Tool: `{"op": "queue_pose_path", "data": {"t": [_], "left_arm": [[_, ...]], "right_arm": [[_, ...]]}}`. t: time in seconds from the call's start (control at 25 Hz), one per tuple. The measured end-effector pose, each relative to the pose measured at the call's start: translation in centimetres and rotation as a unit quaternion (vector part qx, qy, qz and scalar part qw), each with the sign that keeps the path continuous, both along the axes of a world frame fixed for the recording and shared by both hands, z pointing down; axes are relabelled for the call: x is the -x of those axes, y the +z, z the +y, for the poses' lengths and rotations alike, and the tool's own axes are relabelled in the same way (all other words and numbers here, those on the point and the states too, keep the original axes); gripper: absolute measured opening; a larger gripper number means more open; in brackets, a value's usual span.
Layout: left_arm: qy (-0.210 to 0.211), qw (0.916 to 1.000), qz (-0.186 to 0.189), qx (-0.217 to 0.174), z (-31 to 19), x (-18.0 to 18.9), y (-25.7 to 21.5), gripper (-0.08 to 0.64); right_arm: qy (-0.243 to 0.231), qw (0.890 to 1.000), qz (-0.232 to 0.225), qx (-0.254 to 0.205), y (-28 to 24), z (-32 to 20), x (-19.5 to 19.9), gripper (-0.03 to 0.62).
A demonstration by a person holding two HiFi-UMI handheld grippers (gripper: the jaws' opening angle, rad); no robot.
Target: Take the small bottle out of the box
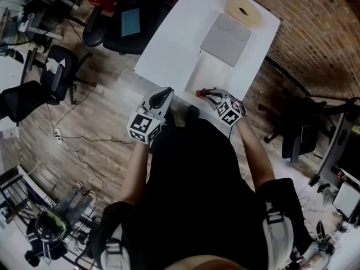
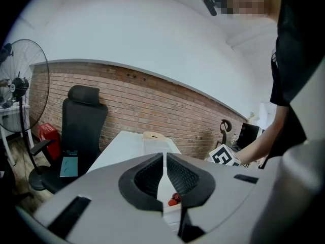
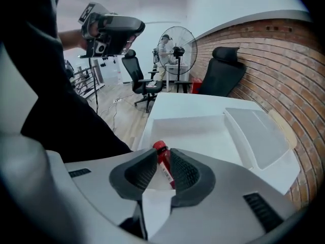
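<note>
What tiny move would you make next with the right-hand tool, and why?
Probably draw the right gripper straight back off the small bottle. Its fingers stand a little apart, with a gap on one side of the bottle. The bottle seems to rest on the table just in front of the box, so it looks let go.

Small bottle (image 3: 163,161) looks glossy plastic, table (image 3: 193,105) smooth matt, brick wall (image 3: 274,55) rough.

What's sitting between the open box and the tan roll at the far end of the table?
A flat grey lid lies on the tabletop between the box and the roll, nothing else. The head view shows it best.
</note>
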State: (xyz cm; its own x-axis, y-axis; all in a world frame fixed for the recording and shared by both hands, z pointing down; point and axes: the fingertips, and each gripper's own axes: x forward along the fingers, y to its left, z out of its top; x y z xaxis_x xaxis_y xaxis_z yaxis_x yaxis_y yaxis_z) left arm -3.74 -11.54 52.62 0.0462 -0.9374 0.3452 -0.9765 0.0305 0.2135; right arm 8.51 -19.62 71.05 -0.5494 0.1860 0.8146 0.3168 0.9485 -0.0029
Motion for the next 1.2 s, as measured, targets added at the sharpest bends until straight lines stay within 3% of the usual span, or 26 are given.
{"op": "queue_pose_path", "data": {"t": [0.2, 0.56, 0.88, 1.2], "left_arm": [[-0.024, 0.9997, 0.000, -0.003, 0.9, -0.4, -0.2, 0.035], [-0.050, 0.9987, -0.001, 0.003, 2.3, -0.9, -0.1, 0.035], [-0.067, 0.9977, -0.004, 0.002, 3.0, -1.1, -0.3, 0.035], [-0.087, 0.9962, -0.003, 0.005, 4.3, -0.7, 0.0, 0.035]], "right_arm": [[-0.044, 0.999, 0.015, -0.014, 0.7, 0.4, -0.1, 0.109], [-0.084, 0.996, 0.028, -0.031, 1.6, 0.0, 0.1, 0.140], [-0.164, 0.982, 0.064, -0.071, 3.6, -0.1, 0.1, 0.183], [-0.191, 0.975, 0.083, -0.077, 5.0, 0.0, 0.4, 0.184]]}}
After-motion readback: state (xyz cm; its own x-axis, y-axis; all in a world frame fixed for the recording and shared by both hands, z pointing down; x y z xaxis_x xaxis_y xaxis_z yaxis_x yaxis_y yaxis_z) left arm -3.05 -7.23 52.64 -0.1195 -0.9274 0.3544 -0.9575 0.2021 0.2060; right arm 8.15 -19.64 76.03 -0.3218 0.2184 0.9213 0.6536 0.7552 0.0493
